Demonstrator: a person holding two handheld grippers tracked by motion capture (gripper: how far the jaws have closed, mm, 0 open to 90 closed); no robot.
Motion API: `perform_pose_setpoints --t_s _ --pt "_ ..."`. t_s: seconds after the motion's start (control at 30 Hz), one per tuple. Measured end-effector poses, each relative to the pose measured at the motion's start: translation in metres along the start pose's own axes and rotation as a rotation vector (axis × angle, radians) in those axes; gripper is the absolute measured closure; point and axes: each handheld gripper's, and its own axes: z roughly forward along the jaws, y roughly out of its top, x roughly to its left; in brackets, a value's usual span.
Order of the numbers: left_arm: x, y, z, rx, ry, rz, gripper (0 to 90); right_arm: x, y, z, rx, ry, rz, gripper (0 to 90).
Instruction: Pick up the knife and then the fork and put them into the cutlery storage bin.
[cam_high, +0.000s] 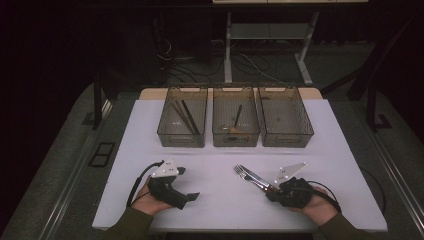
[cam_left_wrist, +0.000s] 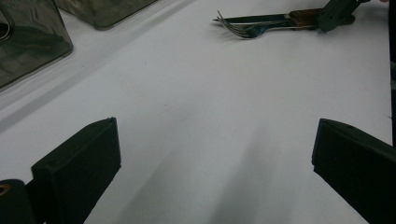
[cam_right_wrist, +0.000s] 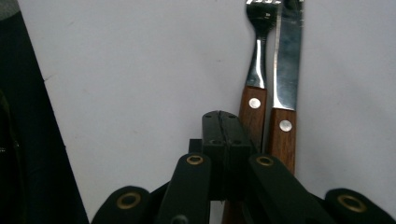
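Right hand-held gripper (cam_high: 270, 192): jaws pressed together, nothing between them, tips beside the wooden handles of a fork (cam_high: 243, 174) and knife (cam_high: 256, 177). Both lie side by side on the white tabletop (cam_high: 215, 200), right of centre, long axes diagonal, tines and blade pointing away toward the trays (cam_high: 235, 125). Left hand-held gripper (cam_high: 192, 196): jaws spread wide, empty.

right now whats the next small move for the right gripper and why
Probably open the right gripper and shift it onto one handle. Its jaws are pressed together with nothing between them, resting beside the wooden handles of the fork and knife, which lie side by side on the white table. The left gripper is open and well away.
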Motion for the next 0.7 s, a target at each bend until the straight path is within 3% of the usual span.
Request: perform_pose_setpoints --t_s 0.17,0.47,0.7 --pt "0.000 0.000 0.000 0.000 -0.001 0.001 0.5 -0.005 -0.002 -0.002 0.006 -0.016 0.003 90.0" --pt "0.000 0.000 0.000 0.000 0.000 0.002 0.5 -0.006 -0.001 -0.005 -0.008 0.002 -0.007 89.7" --pt "0.000 0.000 0.000 0.000 0.001 0.003 0.5 -0.013 0.007 -0.022 -0.051 0.037 -0.014 71.4"
